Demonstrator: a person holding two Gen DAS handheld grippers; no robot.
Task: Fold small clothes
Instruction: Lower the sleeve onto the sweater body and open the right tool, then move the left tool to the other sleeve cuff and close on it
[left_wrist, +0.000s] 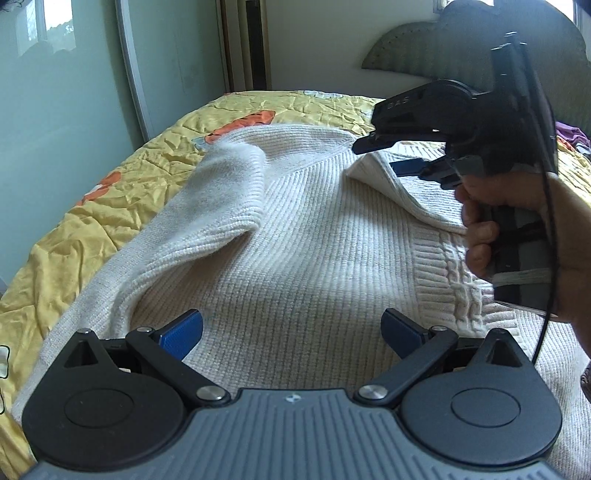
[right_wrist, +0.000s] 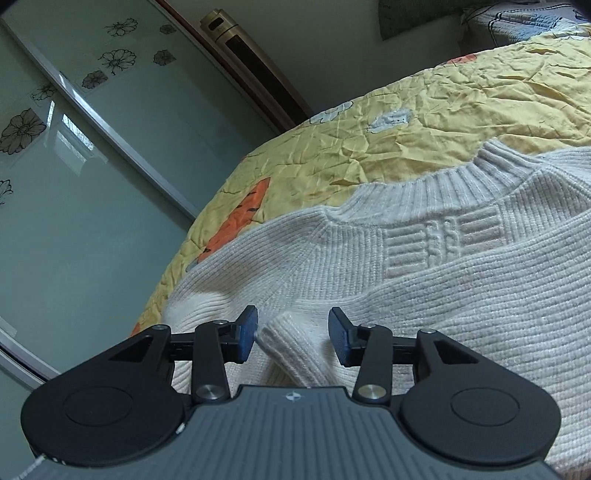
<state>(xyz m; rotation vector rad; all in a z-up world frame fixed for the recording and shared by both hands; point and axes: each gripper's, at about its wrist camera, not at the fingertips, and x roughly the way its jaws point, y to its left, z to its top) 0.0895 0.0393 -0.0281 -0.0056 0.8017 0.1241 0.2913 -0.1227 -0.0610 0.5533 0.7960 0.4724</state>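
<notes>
A cream ribbed knit sweater lies spread on the yellow bedspread. One sleeve is folded in over its body on the left. My left gripper hovers open just above the sweater's near part, with nothing between its blue pads. My right gripper, held by a person's hand, sits at the far right over a folded flap of knit. In the right wrist view the right gripper is open, and a sleeve cuff lies loose between its pads. The sweater's collar points toward the far bed.
Glass sliding wardrobe doors stand along the bed's left side, with a tall standing air conditioner beside them. A padded headboard is at the far end. Purple clothes lie at the far right of the bed.
</notes>
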